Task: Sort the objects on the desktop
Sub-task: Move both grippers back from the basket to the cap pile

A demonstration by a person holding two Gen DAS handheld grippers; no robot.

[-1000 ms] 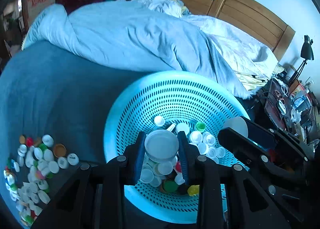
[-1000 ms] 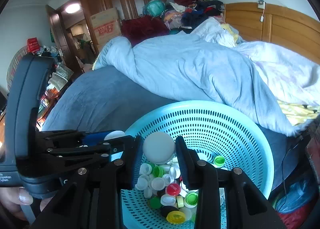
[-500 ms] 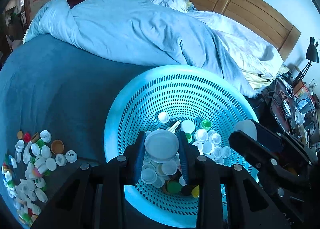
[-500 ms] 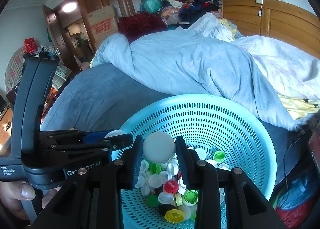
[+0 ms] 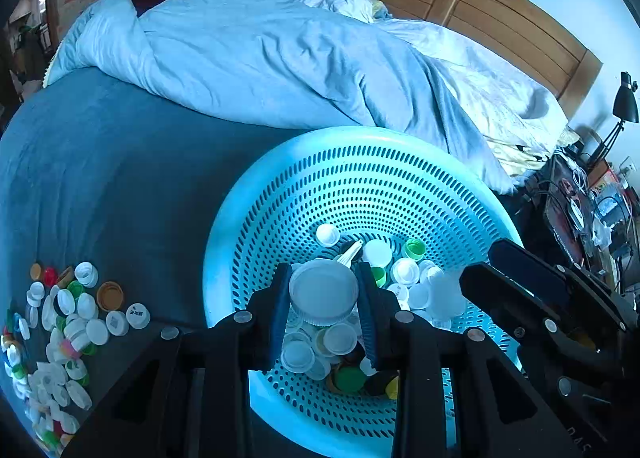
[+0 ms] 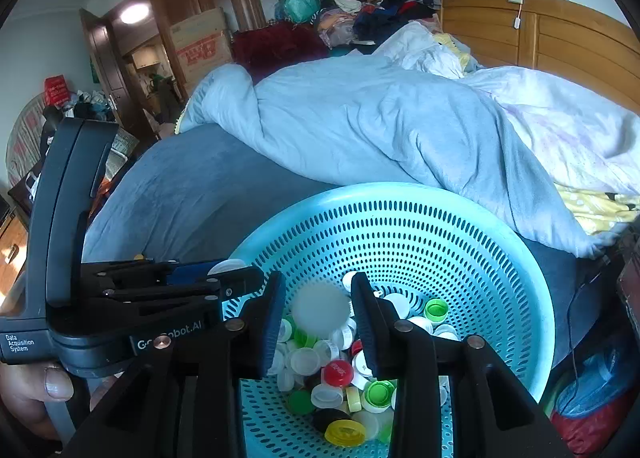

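A turquoise perforated basket (image 5: 360, 154) (image 6: 400, 198) sits on the blue blanket and holds several bottle caps (image 6: 340, 374). Over its bowl, my left gripper (image 5: 323, 274) is shut on a large white lid (image 5: 324, 298), pinched edge to edge. My right gripper (image 6: 318, 280) hangs over the same basket with its jaws opening. A round white cap (image 6: 320, 312), blurred, is loose between them with a gap on each side. In the left wrist view the right gripper (image 5: 480, 278) comes in from the right. More caps (image 5: 60, 322) lie in a pile on the blanket at the left.
A rumpled pale blue duvet (image 5: 280, 58) covers the bed behind the basket, with a wooden headboard (image 5: 500, 18) beyond. A cluttered bedside table (image 5: 580, 210) and a black lamp (image 5: 624, 102) stand at the right. A person's hand (image 6: 36, 390) holds the left gripper's handle.
The right gripper's jaws have parted and the white cap between them has slipped lower and gone blurry. The left gripper still pinches the large white lid.
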